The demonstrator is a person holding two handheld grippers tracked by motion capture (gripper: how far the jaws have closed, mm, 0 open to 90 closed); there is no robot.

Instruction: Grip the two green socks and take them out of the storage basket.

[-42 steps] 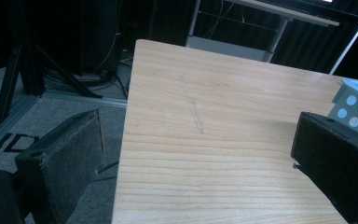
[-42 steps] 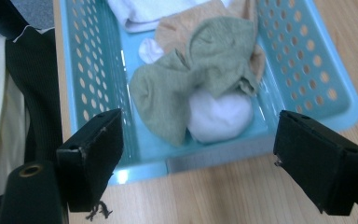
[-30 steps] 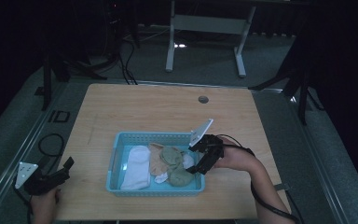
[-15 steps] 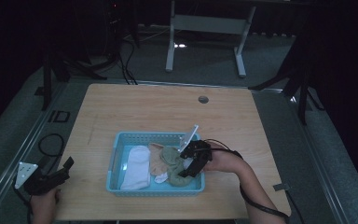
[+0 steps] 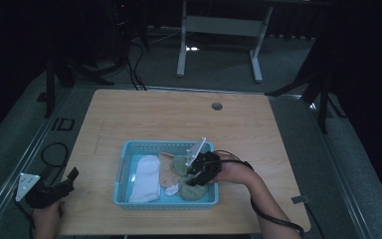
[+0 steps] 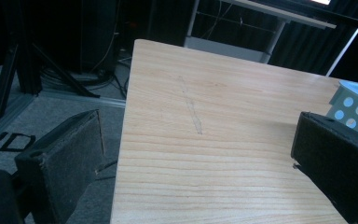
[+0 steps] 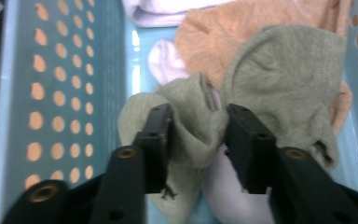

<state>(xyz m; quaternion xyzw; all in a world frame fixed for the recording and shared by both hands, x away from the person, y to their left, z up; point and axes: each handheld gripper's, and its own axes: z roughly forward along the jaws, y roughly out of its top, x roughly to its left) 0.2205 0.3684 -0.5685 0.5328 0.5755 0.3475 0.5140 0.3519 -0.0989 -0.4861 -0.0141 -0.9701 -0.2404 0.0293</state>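
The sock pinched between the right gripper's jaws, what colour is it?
Pale grey-green sock, clearest in the right gripper view.

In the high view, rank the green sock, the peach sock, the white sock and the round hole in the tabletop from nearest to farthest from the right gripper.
1. Green sock, bunched between the right gripper jaws, which have just been closing.
2. Peach sock, just left, mid-basket.
3. White sock, at the basket's left end.
4. Round hole, at the table's far edge.
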